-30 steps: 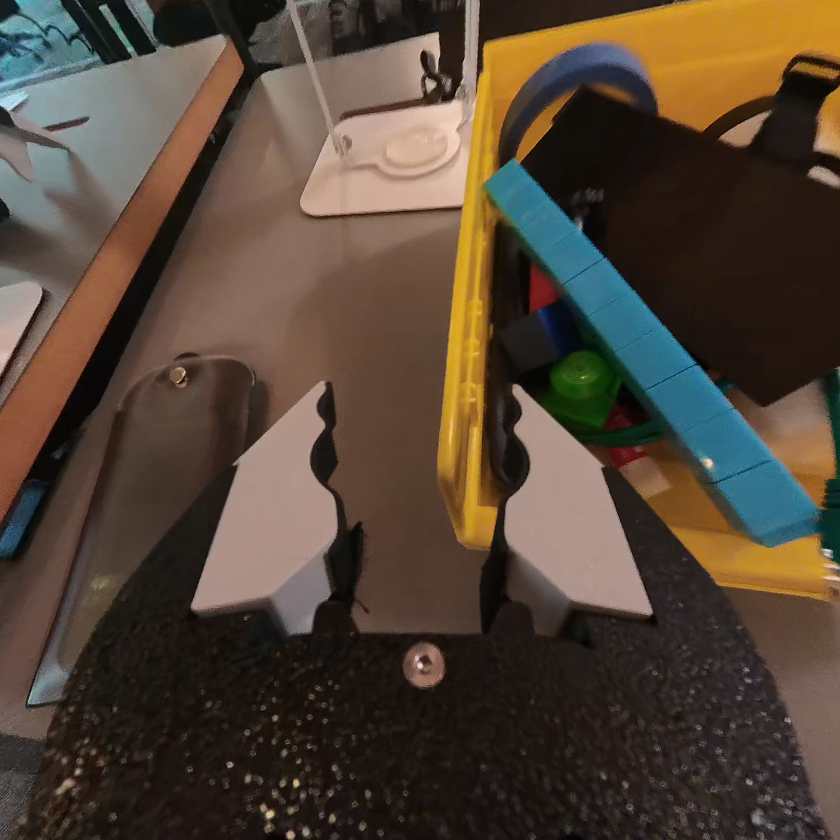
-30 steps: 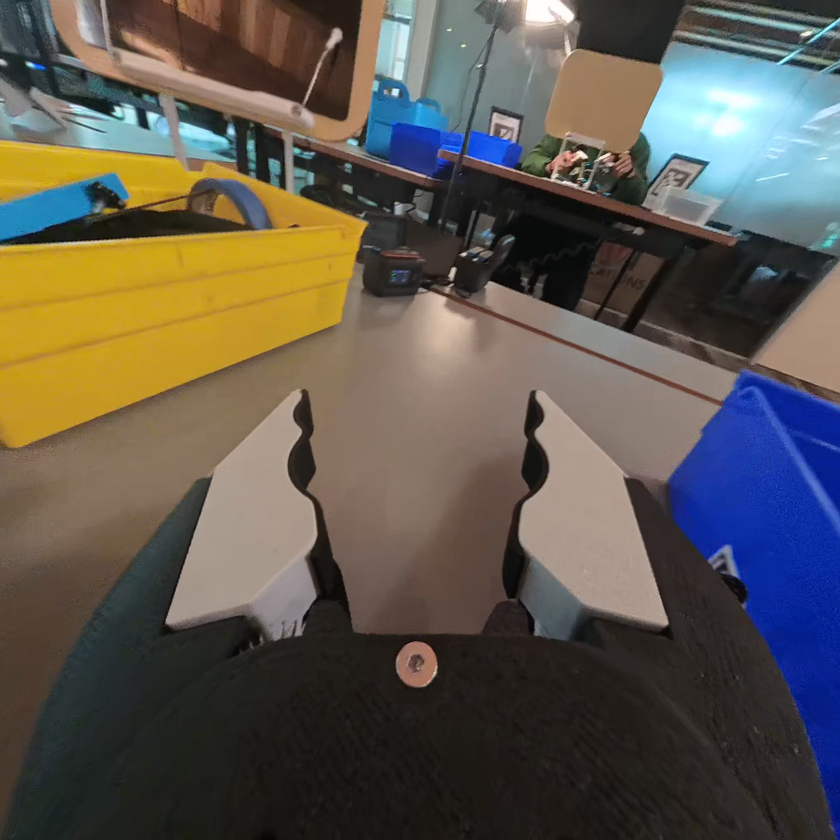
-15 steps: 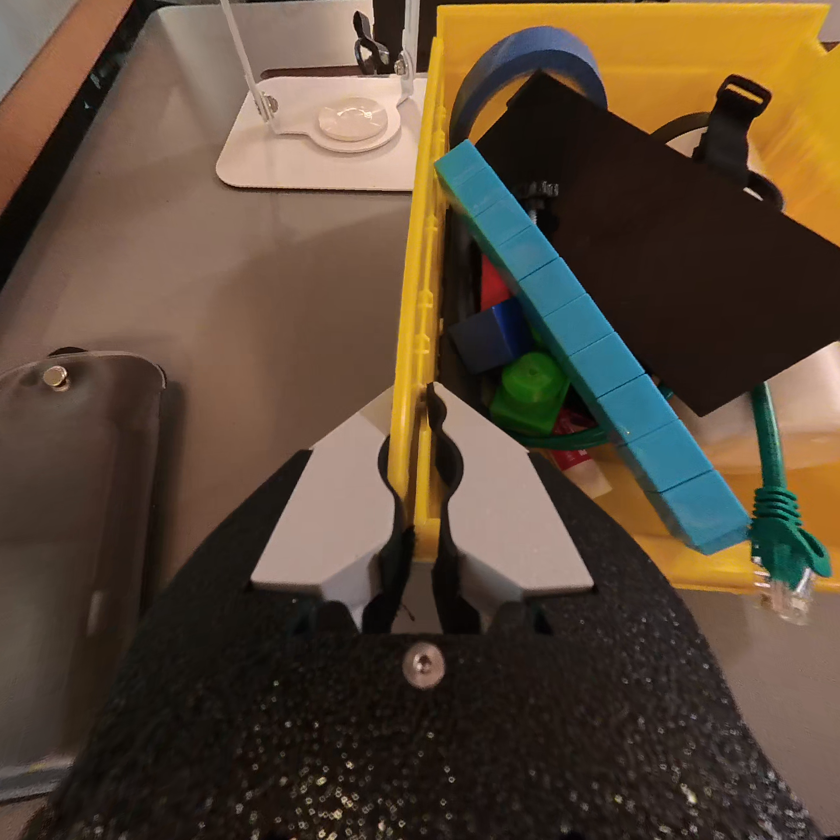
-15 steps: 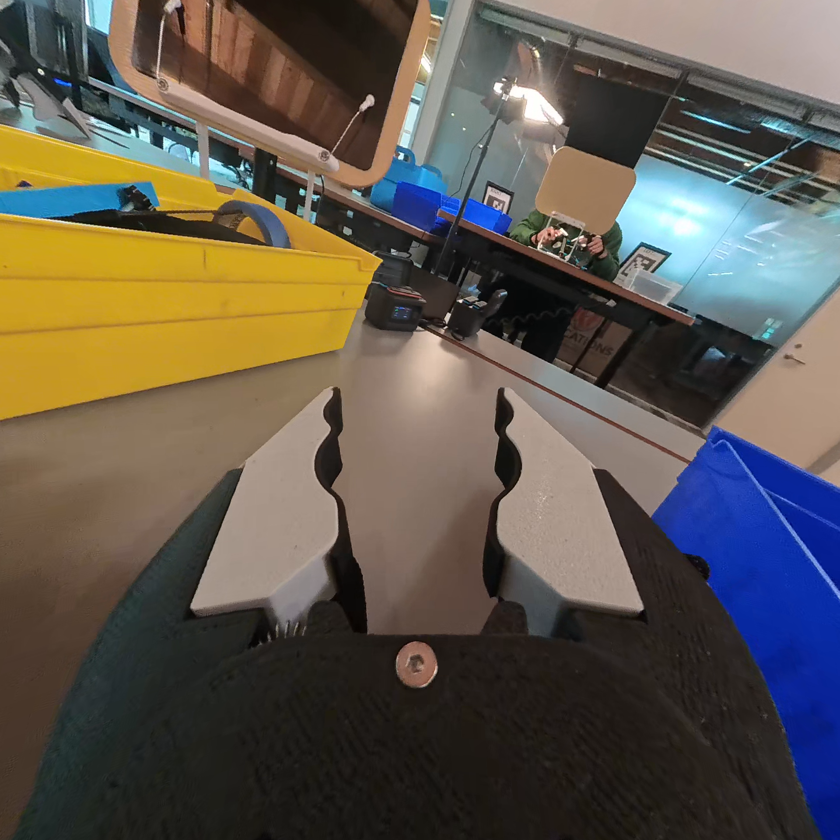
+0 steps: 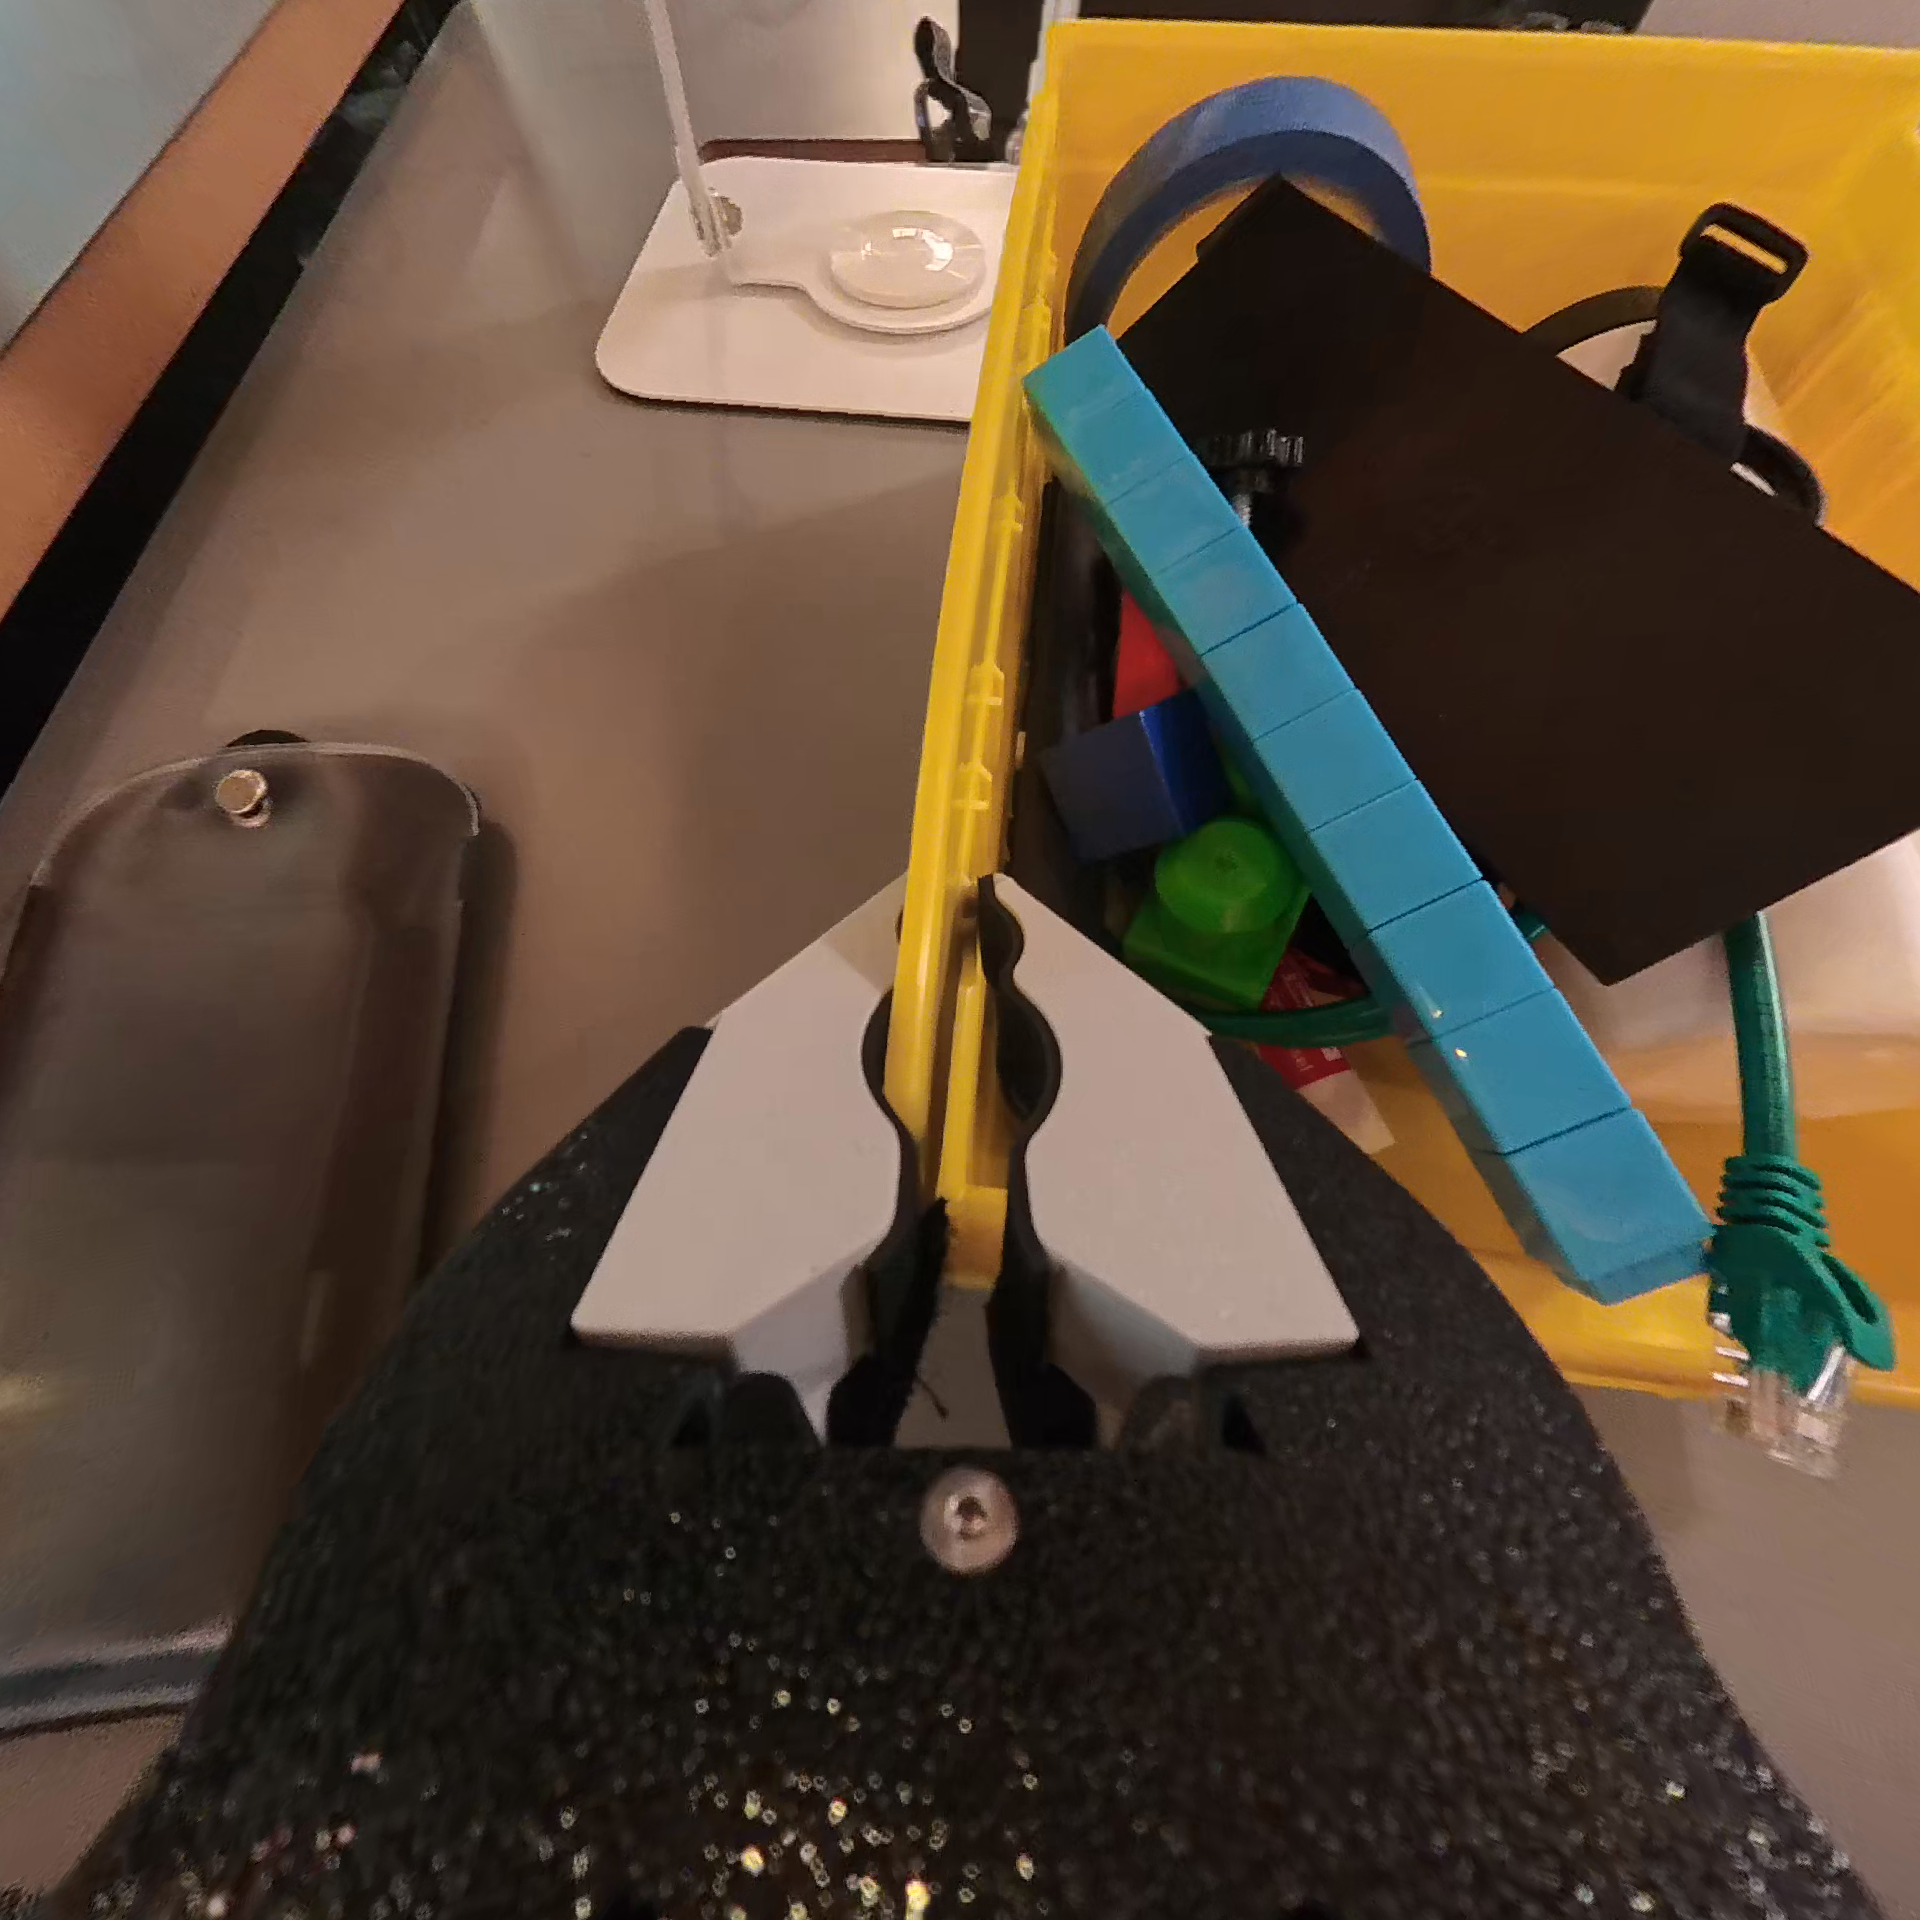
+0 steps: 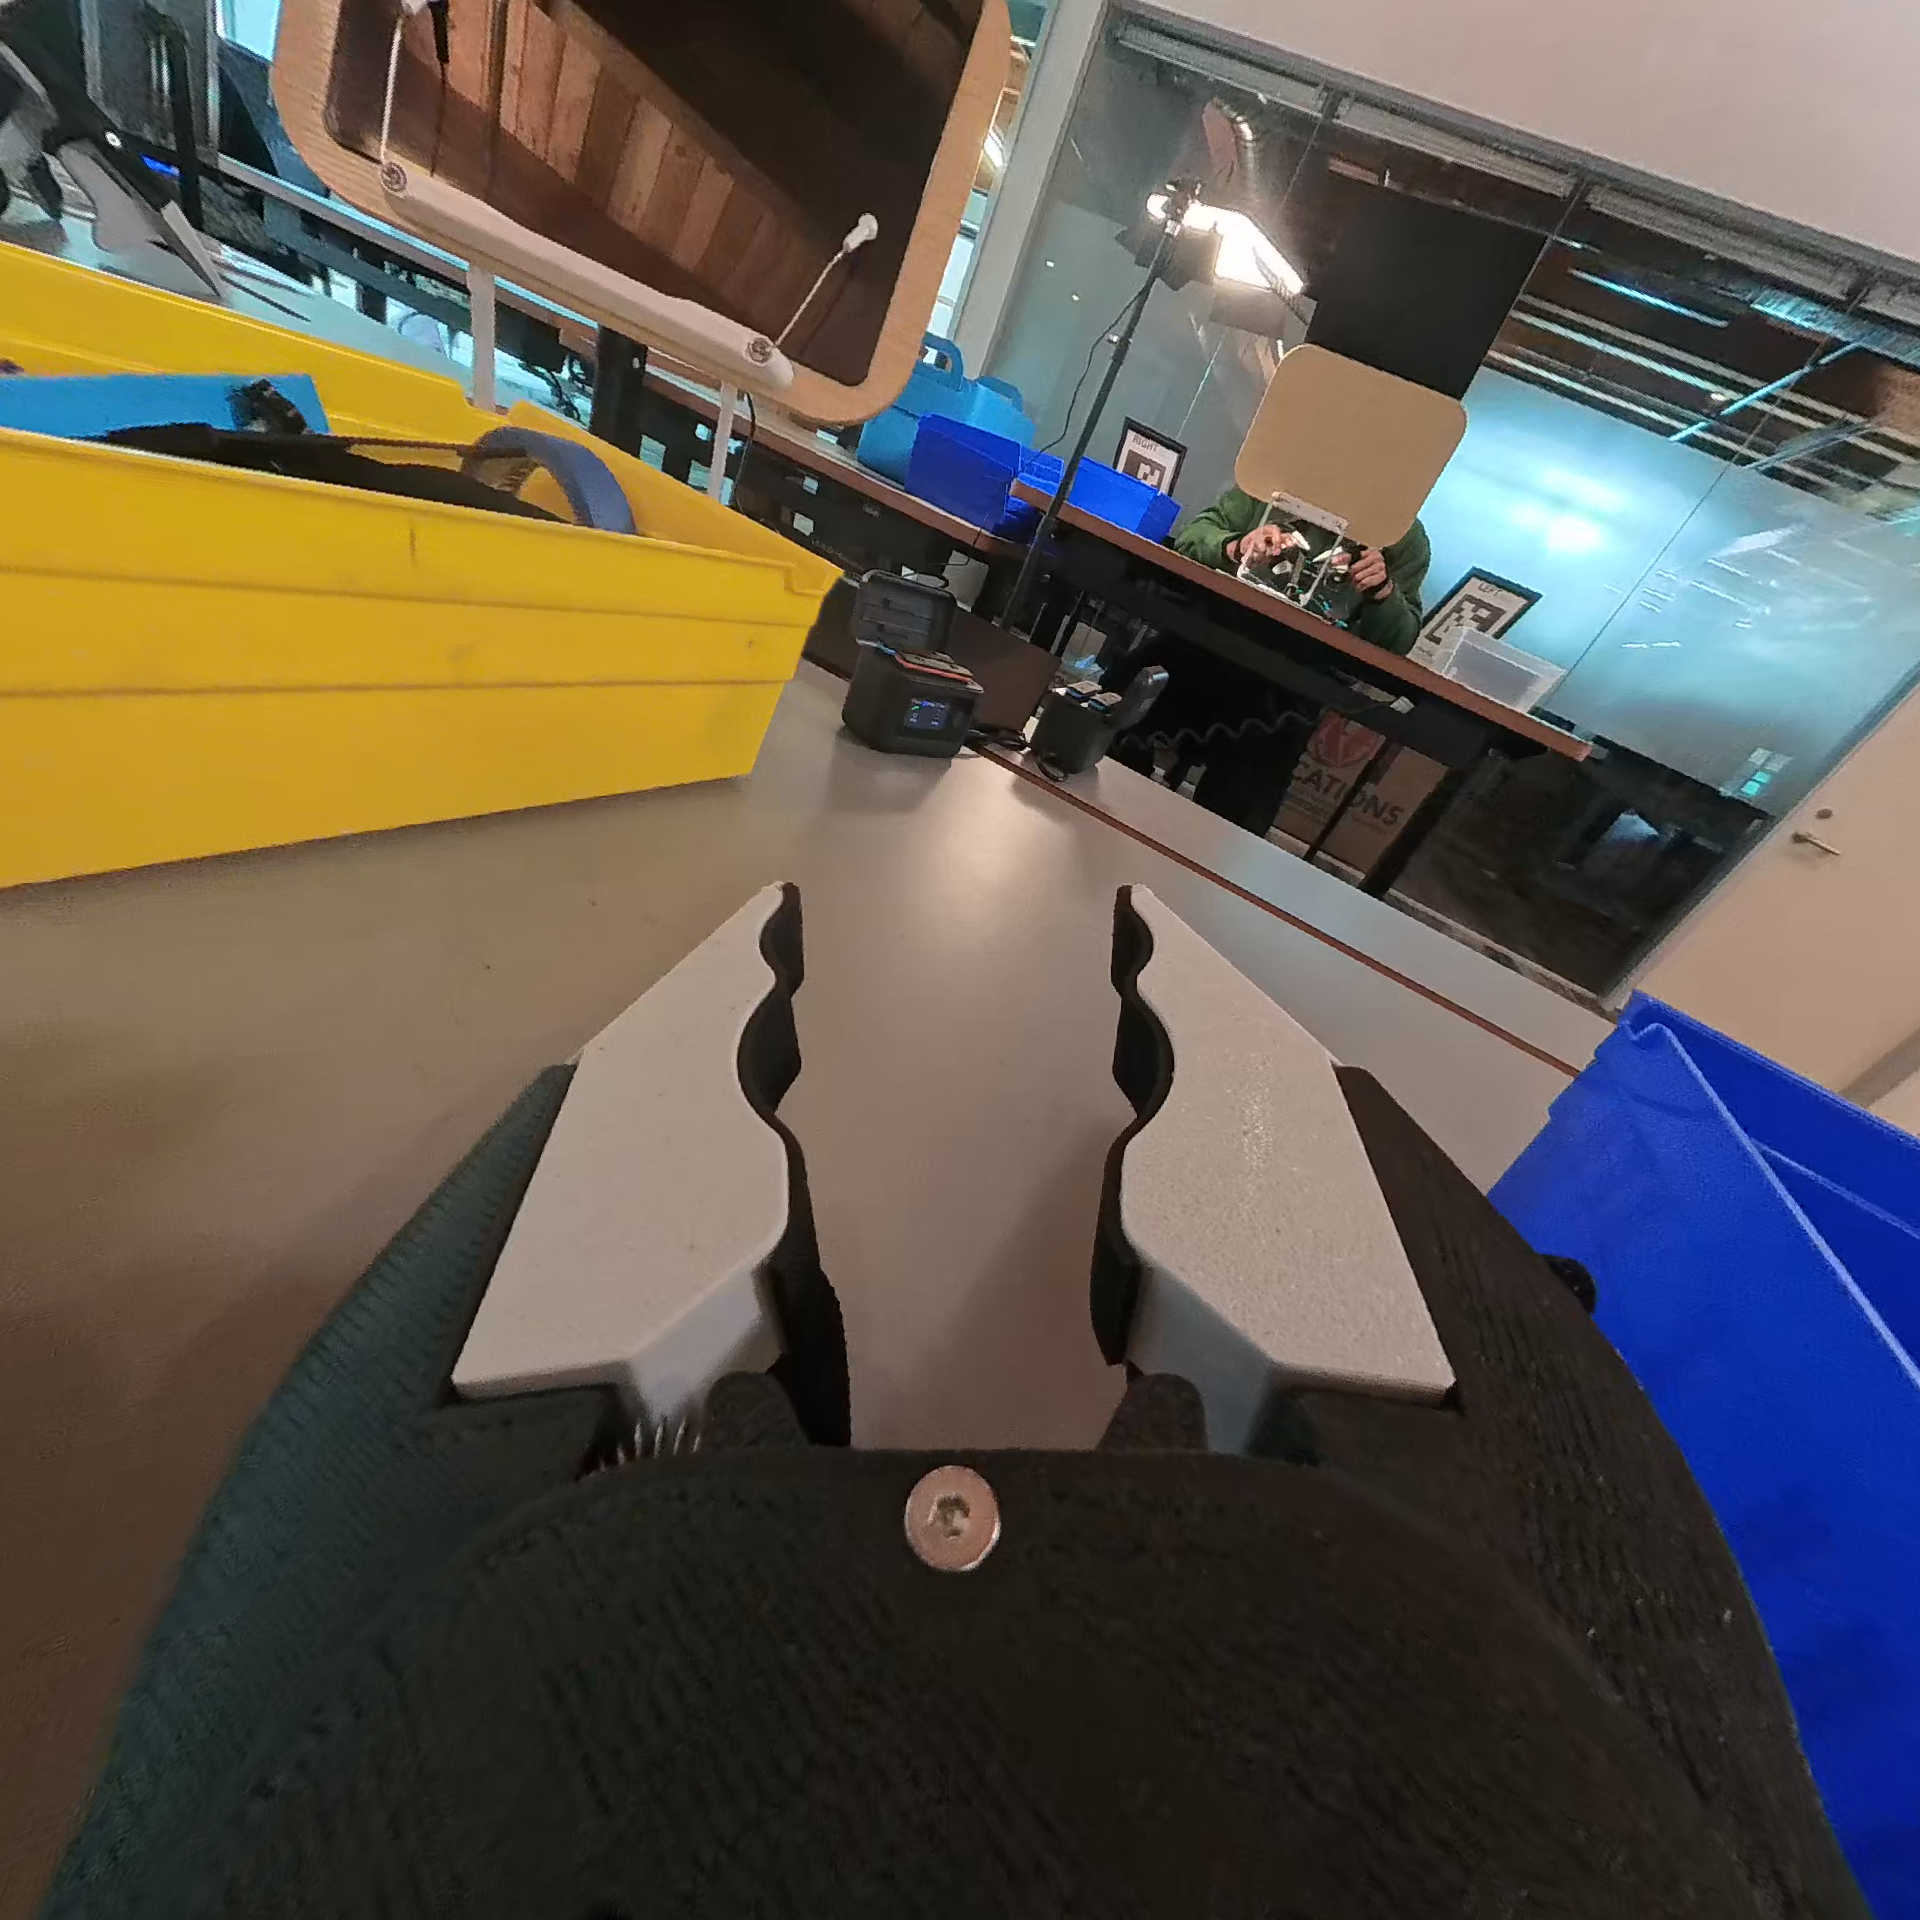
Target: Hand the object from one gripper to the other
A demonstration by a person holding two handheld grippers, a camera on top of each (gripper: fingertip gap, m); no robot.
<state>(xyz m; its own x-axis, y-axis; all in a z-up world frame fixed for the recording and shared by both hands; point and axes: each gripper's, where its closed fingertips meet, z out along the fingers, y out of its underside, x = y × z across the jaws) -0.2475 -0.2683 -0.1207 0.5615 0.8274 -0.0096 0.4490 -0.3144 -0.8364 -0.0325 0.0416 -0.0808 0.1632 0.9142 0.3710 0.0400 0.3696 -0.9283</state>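
Observation:
A yellow bin (image 5: 1455,114) holds a long cyan block bar (image 5: 1340,790), a black flat box (image 5: 1538,582), a blue tape roll (image 5: 1236,125), a green peg piece (image 5: 1216,914), a blue cube (image 5: 1132,769) and a green network cable (image 5: 1039,1081). My left gripper (image 5: 940,904) is shut on the bin's left wall near its front corner. My right gripper (image 6: 956,904) is open and empty low over the grey table; the yellow bin also shows in the right wrist view (image 6: 364,665), to the left of it.
A clear plastic plate with a metal stud (image 5: 208,1143) lies left of the bin. A white stand base (image 5: 810,301) sits behind. A blue bin (image 6: 1766,1299) stands close on the right. Small black devices (image 6: 914,707) sit farther back. A person sits at a far table (image 6: 1309,561). About 40 centimeters separates my left fingertips from my right. The white stand base (image 5: 810,301) lies some 30 centimeters from my left tips, 50 centimeters from my right tips.
My left gripper moved right onto the bin's corner and closed on its left wall. My right gripper narrowed somewhat and tilted upward, staying empty.

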